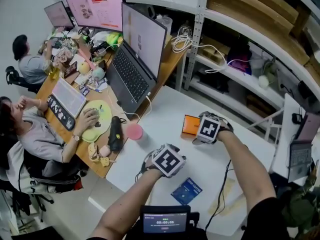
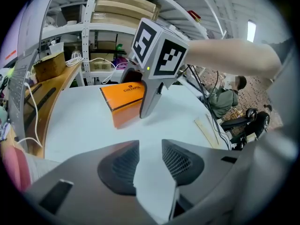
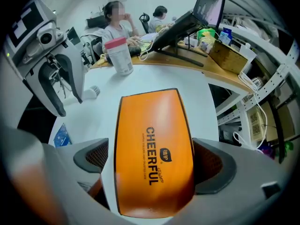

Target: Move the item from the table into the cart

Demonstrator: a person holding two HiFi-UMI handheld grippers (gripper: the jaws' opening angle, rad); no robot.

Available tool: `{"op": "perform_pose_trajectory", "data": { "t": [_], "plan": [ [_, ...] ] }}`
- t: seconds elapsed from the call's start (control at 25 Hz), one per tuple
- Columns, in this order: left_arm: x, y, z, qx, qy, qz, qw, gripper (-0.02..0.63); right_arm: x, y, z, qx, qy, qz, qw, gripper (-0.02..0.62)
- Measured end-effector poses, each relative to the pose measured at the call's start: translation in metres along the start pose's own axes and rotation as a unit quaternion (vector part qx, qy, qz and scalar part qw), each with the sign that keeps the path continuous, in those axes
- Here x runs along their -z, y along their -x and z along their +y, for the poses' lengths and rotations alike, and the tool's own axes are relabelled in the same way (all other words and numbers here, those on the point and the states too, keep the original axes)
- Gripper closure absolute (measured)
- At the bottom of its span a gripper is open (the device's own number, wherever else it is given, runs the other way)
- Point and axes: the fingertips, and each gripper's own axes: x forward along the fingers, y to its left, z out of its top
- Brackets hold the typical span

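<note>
So, counter (image 1: 167, 115): white, butted against a wooden desk crowded with clutter; I'm looking down on it from above the person's arms.
Laptop (image 1: 136, 66): open on that desk, off the counter's left end.
Right gripper (image 1: 201, 129): reaching out to the far part of the counter, its jaws spread wide around the box, one pad against each long side.
Left gripper (image 2: 150, 159): nearer the person and left of the right one, over bare counter; jaws a narrow gap apart with nothing between them.
Box (image 3: 154, 151): orange, flat, "CHEERFUL" printed on its top; it lies on the counter with its near end between the right gripper's jaws.
Cup (image 1: 134, 131): clear with a pink lid, upright near the counter's left edge, well apart from the box.
Booklet (image 1: 186, 191): blue, flat on the counter close to the person, just right of the left gripper.
</note>
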Motion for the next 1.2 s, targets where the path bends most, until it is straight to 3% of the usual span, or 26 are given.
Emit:
{"op": "perform_pose_trajectory", "data": {
  "t": [0.16,0.32,0.44,0.72,0.84,1.2],
  "plan": [
    [0.009,-0.008,-0.008,0.036,0.026,0.012,0.9989,0.439,0.001,-0.01,-0.006,-0.006,0.011,0.008,1.0,0.044],
    [0.011,-0.007,0.001,0.026,0.025,0.011,0.9993,0.439,0.016,-0.021,-0.017,0.02,0.026,0.055,0.998,0.044],
    [0.01,-0.005,0.008,0.013,0.012,0.003,0.9998,0.439,0.019,-0.025,-0.021,0.036,0.036,0.069,0.996,0.105],
    [0.01,-0.001,0.007,0.003,0.004,-0.012,0.9999,0.439,0.015,-0.021,-0.013,0.03,0.005,0.061,0.998,0.146],
    [0.013,0.002,0.006,0.0,0.002,-0.012,0.9999,0.439,0.002,-0.021,0.001,0.009,0.003,0.027,1.0,0.158],
    [0.006,0.019,-0.013,-0.011,-0.02,-0.012,0.9997,0.439,0.003,0.022,0.022,0.035,-0.014,-0.01,0.999,0.164]
  ]
}}
